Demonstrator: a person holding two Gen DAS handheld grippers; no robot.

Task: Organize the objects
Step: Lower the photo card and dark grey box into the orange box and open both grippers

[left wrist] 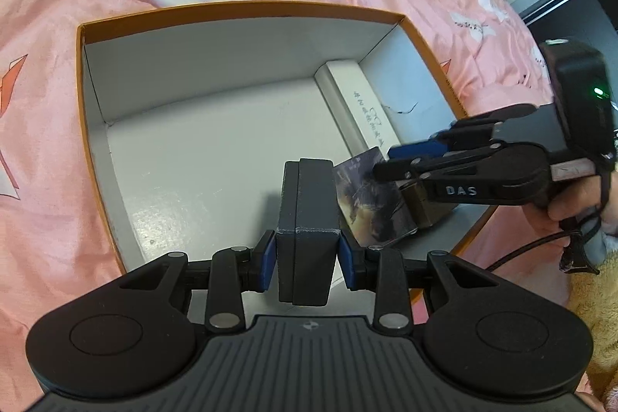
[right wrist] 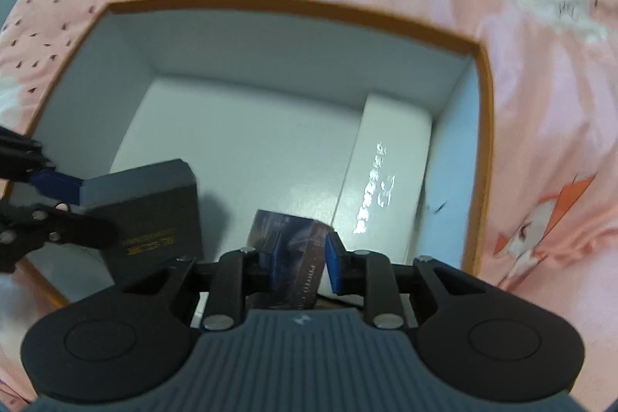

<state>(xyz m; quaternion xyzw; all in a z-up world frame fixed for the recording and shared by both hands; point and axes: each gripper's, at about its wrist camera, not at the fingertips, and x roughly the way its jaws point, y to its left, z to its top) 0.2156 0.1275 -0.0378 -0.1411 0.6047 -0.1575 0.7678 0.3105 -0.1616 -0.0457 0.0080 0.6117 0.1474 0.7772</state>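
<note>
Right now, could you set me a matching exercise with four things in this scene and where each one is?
Things:
1. grey box
2. picture box
3. white box
4. orange box

Places:
A. lying inside, along the right wall
B. on the pink bedding
C. in the left gripper
D. in the right gripper

Pairs: 1-C, 2-D, 3-A, 4-B
</note>
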